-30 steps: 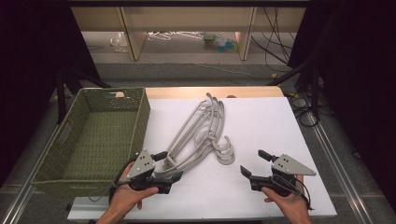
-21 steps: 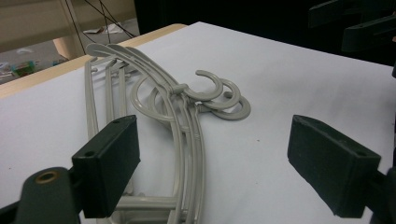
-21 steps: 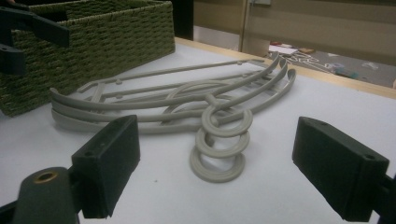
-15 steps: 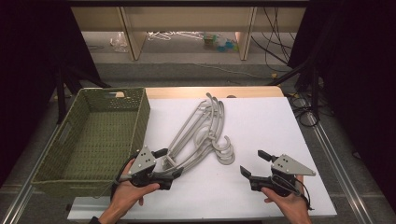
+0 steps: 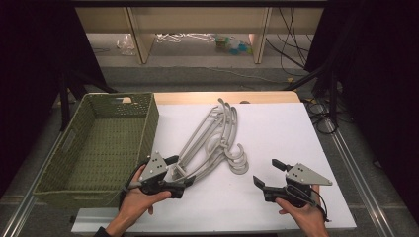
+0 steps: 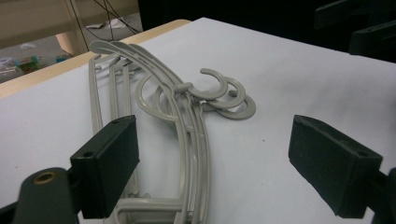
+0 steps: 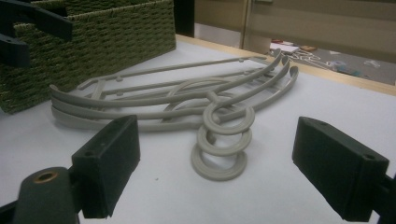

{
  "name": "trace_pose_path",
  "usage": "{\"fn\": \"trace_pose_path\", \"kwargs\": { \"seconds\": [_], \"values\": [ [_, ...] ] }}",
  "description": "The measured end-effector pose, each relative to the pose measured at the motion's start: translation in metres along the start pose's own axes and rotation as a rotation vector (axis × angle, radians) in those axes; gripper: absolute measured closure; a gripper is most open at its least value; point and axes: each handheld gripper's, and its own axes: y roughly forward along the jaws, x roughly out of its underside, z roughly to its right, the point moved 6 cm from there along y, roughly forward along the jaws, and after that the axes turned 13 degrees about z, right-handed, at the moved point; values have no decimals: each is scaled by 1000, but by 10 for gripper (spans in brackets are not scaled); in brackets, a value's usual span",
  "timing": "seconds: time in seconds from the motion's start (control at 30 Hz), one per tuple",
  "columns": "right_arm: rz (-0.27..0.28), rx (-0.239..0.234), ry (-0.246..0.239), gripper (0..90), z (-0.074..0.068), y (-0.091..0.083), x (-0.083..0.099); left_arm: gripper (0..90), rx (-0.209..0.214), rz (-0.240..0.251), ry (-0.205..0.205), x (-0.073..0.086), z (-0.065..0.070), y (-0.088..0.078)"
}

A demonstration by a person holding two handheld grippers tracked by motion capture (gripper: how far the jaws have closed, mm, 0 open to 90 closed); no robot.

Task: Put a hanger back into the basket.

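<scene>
Several grey plastic hangers [image 5: 213, 140] lie stacked on the white table [image 5: 281, 133], their hooks [image 5: 238, 162] pointing toward the near right. My left gripper [image 5: 182, 171] is open, and its jaws stand either side of the stack's near end. From the left gripper view the hangers [image 6: 187, 121] run away between the spread jaws of my left gripper [image 6: 215, 172], untouched by the pads. My right gripper [image 5: 265, 172] rests open on the table right of the hooks, holding nothing. Ahead of my right gripper [image 7: 224, 177] the hangers [image 7: 187, 100] lie with their hooks [image 7: 224, 140] nearest.
A green woven basket [image 5: 118, 97] stands on the table's left side, beside the left hand; it shows as the basket [image 7: 93, 42] in the right gripper view. Bare white table lies right of the hangers. Shelving and cables sit beyond the far edge.
My left gripper has shifted slightly forward at the near end of the hanger stack. The right gripper and the hangers have stayed put.
</scene>
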Motion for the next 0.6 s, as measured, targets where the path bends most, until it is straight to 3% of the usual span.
{"fn": "trace_pose_path", "kwargs": {
  "seconds": [0.07, 0.2, 0.23, 0.4, 0.6],
  "values": [
    [1, 2, -1, 161, 0, 0, 0, 163, 4, -11, -11, 2, 0, 4],
    [4, 2, 5, 161, 0, 0, 0, 164, 19, -47, 5, 5, 1, 14],
    [3, 2, 6, 161, 0, 0, 0, 165, 11, -68, 26, 5, -1, 18],
    [4, 3, 8, 161, 0, 0, 0, 210, 8, -108, 25, 3, -5, 31],
    [-5, -5, 8, 161, -1, 0, 0, 273, 13, -237, 48, 10, -14, 54]
  ]
}}
